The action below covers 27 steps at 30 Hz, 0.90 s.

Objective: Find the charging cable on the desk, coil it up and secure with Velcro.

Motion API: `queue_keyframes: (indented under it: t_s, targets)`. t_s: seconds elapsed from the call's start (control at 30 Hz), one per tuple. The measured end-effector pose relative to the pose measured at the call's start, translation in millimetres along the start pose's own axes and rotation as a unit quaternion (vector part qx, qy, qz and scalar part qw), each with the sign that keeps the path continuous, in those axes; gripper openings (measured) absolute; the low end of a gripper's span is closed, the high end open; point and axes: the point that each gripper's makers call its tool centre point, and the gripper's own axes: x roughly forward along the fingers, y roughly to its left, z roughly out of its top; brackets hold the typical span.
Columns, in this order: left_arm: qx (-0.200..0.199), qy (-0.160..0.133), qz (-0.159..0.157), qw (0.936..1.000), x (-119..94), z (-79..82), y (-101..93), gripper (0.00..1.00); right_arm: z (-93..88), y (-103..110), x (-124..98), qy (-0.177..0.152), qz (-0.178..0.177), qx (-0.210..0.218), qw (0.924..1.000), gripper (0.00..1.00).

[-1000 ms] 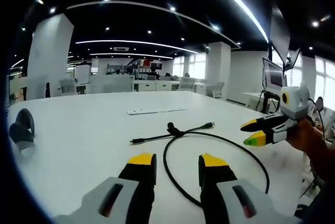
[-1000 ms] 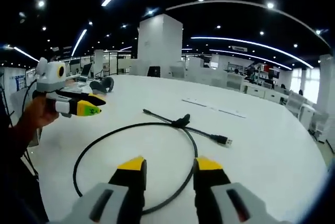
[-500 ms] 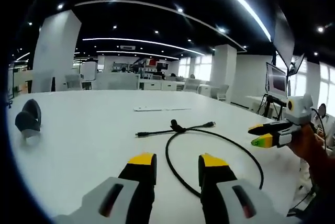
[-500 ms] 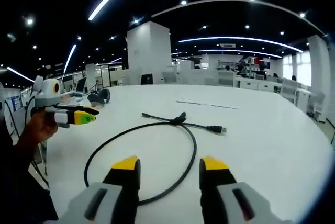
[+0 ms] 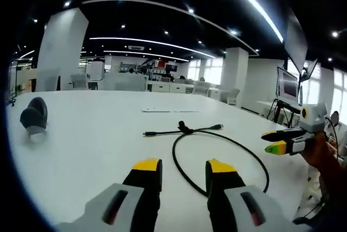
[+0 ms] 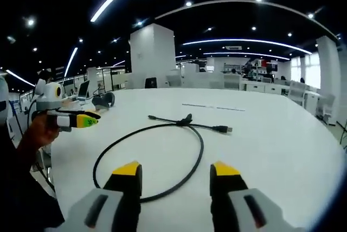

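Left gripper (image 5: 183, 173) and right gripper (image 6: 176, 176) hover with jaws apart, the looped black charging cable (image 5: 217, 159) just ahead on the white desk (image 5: 87, 156).

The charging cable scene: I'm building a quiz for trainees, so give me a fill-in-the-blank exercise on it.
The thin black charging cable lies in one big ____ on the white desk.
Its two ends cross at a black ____.
The left hand-held gripper has jaws that are ____.
Both hand-held grippers hold ____.

Missing: loop; Velcro strap; open; nothing
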Motion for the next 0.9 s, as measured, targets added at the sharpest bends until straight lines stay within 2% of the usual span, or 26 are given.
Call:
queue_keyframes:
  t_s: [0.4, 0.9]
  targets:
    - [-0.011, -0.003, 0.009, 0.9999, -11.7, -5.8, 2.4, 0.32, -6.6, 6.2, -6.4, 0.009, -0.009, -0.003, 0.9999, 0.51]
    - [-0.006, -0.004, 0.014, 0.9999, -15.9, -4.5, 4.2, 0.32, -3.4, 10.1, -6.3, 0.009, -0.009, -0.009, 0.9999, 0.51]
